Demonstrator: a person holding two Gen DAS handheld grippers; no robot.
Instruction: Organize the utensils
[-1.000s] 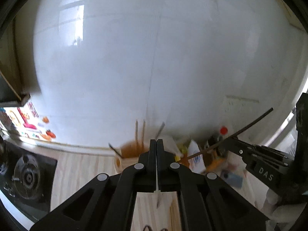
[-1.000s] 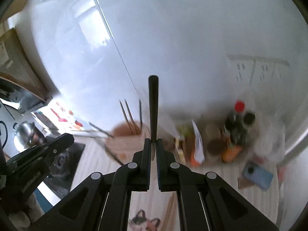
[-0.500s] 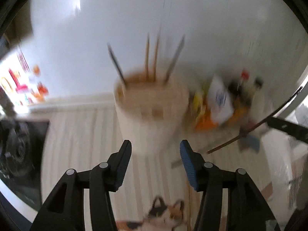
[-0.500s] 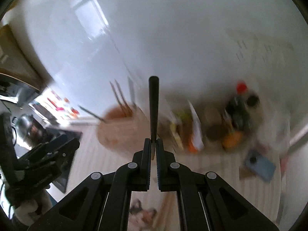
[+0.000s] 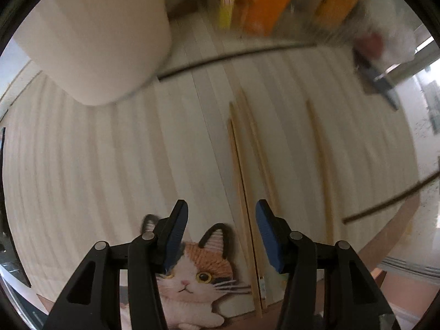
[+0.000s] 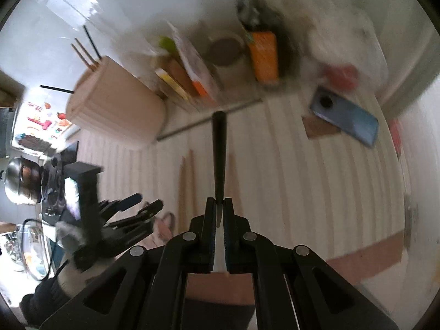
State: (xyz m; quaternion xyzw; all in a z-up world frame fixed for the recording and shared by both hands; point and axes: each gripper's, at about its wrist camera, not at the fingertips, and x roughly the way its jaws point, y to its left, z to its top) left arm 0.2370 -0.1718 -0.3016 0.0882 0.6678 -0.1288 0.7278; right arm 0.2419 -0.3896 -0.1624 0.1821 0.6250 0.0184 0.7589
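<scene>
My left gripper [image 5: 221, 218] points down over the pale striped mat [image 5: 110, 178], open with nothing between its blue pads. Pale wooden chopsticks [image 5: 242, 170] lie on the mat just ahead of its right finger, with another [image 5: 320, 165] further right. A dark chopstick [image 5: 233, 55] lies by the foot of the beige holder [image 5: 90, 35]. My right gripper [image 6: 219, 206] is shut on a black chopstick [image 6: 220, 154] that sticks out forward above the mat. The holder [image 6: 115, 110] stands at the left with several chopsticks [image 6: 85, 52] in it. The left gripper [image 6: 137, 206] shows low at the left.
Packets and boxes [image 6: 192, 77], a jar and bottles [image 6: 264, 55] crowd the wall behind the mat. A blue phone [image 6: 343, 118] lies at the right. A cat picture [image 5: 198, 269] is at the mat's near edge. A stove with a pot [image 6: 22, 181] is far left.
The left gripper went from shut to open and came down from the holder's height to just over the mat. The right gripper sank and tilted down, still holding the black chopstick.
</scene>
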